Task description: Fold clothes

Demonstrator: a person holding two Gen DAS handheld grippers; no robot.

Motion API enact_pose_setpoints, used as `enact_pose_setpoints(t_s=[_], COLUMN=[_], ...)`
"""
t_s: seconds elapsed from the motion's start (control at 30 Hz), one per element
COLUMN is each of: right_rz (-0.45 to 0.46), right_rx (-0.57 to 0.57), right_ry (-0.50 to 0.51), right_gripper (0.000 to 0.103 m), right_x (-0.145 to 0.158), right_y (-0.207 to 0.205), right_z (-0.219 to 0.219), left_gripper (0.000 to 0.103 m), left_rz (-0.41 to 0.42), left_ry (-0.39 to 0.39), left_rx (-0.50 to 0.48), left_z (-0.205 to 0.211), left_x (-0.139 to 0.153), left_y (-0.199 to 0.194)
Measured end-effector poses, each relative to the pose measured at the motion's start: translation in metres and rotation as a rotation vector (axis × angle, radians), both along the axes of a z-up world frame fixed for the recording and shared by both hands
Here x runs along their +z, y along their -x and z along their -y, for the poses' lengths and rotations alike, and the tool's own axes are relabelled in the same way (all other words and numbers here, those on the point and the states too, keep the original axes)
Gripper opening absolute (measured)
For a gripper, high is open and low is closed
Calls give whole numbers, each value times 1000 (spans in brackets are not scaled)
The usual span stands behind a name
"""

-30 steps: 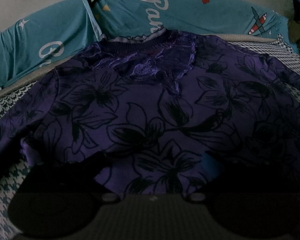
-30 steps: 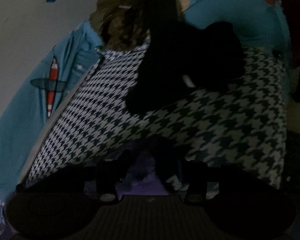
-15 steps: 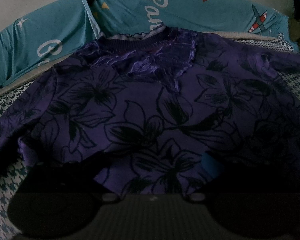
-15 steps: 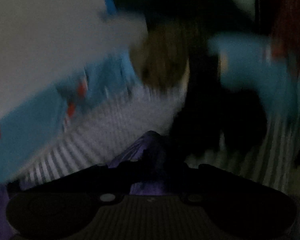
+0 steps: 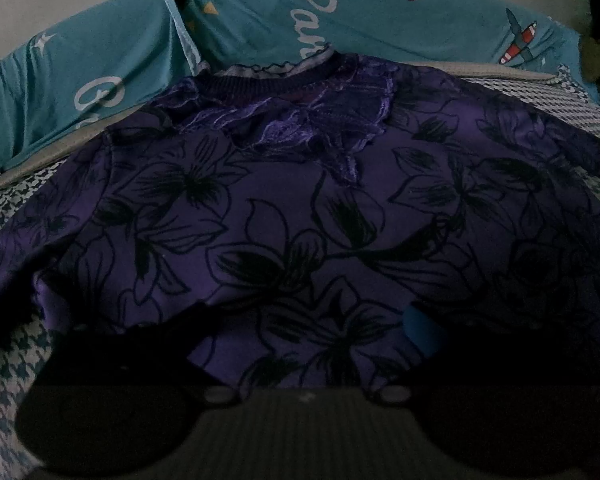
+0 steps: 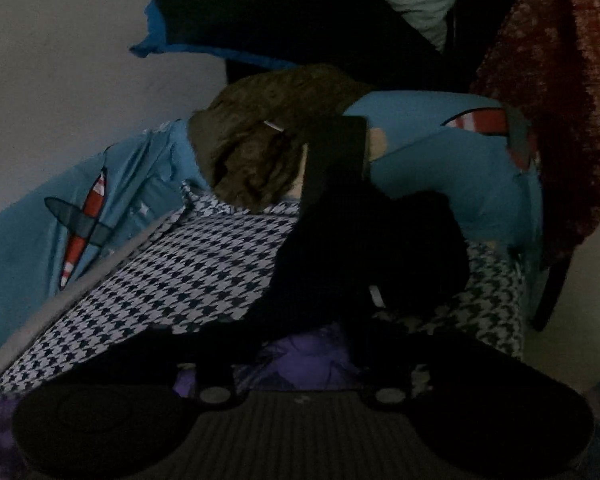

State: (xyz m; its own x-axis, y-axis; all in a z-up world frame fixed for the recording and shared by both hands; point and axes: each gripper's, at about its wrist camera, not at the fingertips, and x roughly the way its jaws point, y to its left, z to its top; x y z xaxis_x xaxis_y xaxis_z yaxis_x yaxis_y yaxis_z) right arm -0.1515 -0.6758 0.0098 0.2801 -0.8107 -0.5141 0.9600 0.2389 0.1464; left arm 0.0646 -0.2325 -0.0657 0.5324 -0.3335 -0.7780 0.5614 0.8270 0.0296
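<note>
From my left tool (image 5: 300,344) I look across a purple top (image 5: 300,224) printed with dark flowers, spread flat on the houndstooth bed cover (image 5: 4,364), its lace collar (image 5: 300,132) lying toward the teal pillows (image 5: 252,24) against the wall. The tool's fingers stand well apart at either side of the hem, with purple cloth lying between them, and I see no pad pressing on it. From my right tool (image 6: 300,344) the purple top (image 6: 312,360) shows only as a bunched edge between the fingers; the jaws have just been opening, they stand apart, and I can't see them clamping the cloth. Beyond it, a black garment (image 6: 364,264) lies in a heap on the houndstooth bed cover (image 6: 188,264), touching a brown garment (image 6: 256,152) that rests on the teal pillows (image 6: 452,168). A dark red knitted piece (image 6: 560,92) hangs at the right edge, too dim for me to read further.
</note>
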Motion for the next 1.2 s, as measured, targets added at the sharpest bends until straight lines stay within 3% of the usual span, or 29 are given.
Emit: enact_pose_setpoints(t_s=[0.27, 0.73, 1.2], right_rz=[-37, 4, -23], right_rx=[101, 231, 404], right_ry=[-34, -175, -197], right_gripper=[40, 46, 47], right_x=[4, -2, -2], right_y=[-29, -73, -116], right_z=[-25, -62, -106], left_gripper=[103, 103, 103], left_rz=[-7, 1, -17], left_ry=[-3, -33, -75], left_rx=[18, 46, 77], left_z=[-1, -5, -15], left_x=[2, 8, 15], left_y=[0, 3, 11])
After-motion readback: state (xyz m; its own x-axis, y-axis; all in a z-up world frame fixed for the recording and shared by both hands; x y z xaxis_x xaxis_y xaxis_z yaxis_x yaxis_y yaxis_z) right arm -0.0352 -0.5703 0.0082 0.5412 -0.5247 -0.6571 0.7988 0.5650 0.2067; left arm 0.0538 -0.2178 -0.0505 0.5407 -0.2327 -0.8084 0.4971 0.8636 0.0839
